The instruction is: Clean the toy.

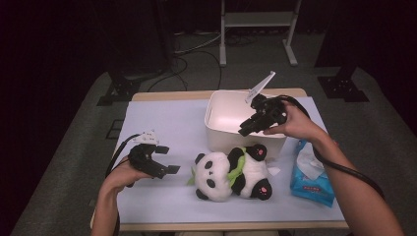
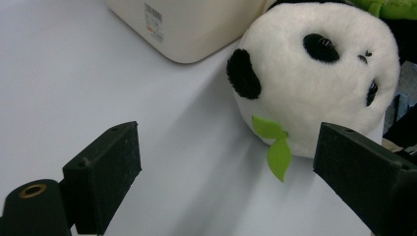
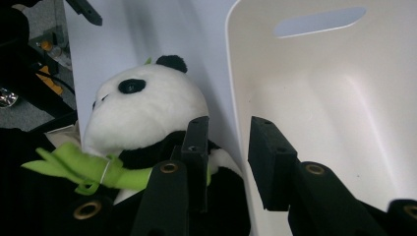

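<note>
- In the high view, the toy panda [image 1: 231,173] lay on the white table cover [image 1: 162,123], just in front of the white bin [image 1: 219,129]. The left gripper [image 1: 167,160] was just beside its head, jaws apart. The right gripper [image 1: 247,129] was at the front wall of the bin. A blue tissue pack [image 1: 312,174] lay near the panda.
- In the left gripper view, the jaws were wide apart and held nothing; the panda [image 2: 314,73] was ahead between them.
- In the right gripper view, the jaws stood a little apart on both sides of the bin wall [image 3: 236,98], with the panda [image 3: 142,113] beside.
</note>
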A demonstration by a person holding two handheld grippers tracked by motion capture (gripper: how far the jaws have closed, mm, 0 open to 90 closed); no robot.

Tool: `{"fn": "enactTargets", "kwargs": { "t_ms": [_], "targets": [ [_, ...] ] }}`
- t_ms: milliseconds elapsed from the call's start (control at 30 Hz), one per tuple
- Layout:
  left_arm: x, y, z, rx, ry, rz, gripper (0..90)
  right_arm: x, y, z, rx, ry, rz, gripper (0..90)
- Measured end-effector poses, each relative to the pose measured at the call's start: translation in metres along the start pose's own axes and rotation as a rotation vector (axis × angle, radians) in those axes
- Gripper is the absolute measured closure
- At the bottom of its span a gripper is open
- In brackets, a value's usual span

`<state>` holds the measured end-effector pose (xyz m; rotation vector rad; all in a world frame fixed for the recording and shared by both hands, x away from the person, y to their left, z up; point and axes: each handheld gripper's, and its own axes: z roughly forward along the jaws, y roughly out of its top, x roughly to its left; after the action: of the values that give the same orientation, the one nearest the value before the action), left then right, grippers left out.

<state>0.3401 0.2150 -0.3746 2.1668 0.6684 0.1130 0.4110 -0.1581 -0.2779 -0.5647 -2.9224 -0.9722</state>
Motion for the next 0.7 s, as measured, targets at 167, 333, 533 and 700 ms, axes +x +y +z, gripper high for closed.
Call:
{"fn": "enactTargets", "kwargs": {
  "t_ms": [167,333,533,700],
  "targets": [
    [-0.002,0.001,0.002,0.006,-0.004,0.002,9.7,0.013,-0.008,-0.008,-0.003,-0.006,-0.017,66.2],
    [-0.001,0.0,0.003,0.012,-0.005,-0.001,9.7,0.024,-0.016,-0.015,-0.008,-0.003,-0.026,65.0],
    [-0.001,-0.001,0.004,0.014,-0.005,-0.004,9.7,0.033,-0.031,-0.017,-0.004,0.007,-0.022,63.3],
    [-0.001,-0.001,0.005,0.023,-0.009,-0.002,9.7,0.039,-0.042,-0.018,-0.014,0.015,-0.016,61.7]
  ]
}}
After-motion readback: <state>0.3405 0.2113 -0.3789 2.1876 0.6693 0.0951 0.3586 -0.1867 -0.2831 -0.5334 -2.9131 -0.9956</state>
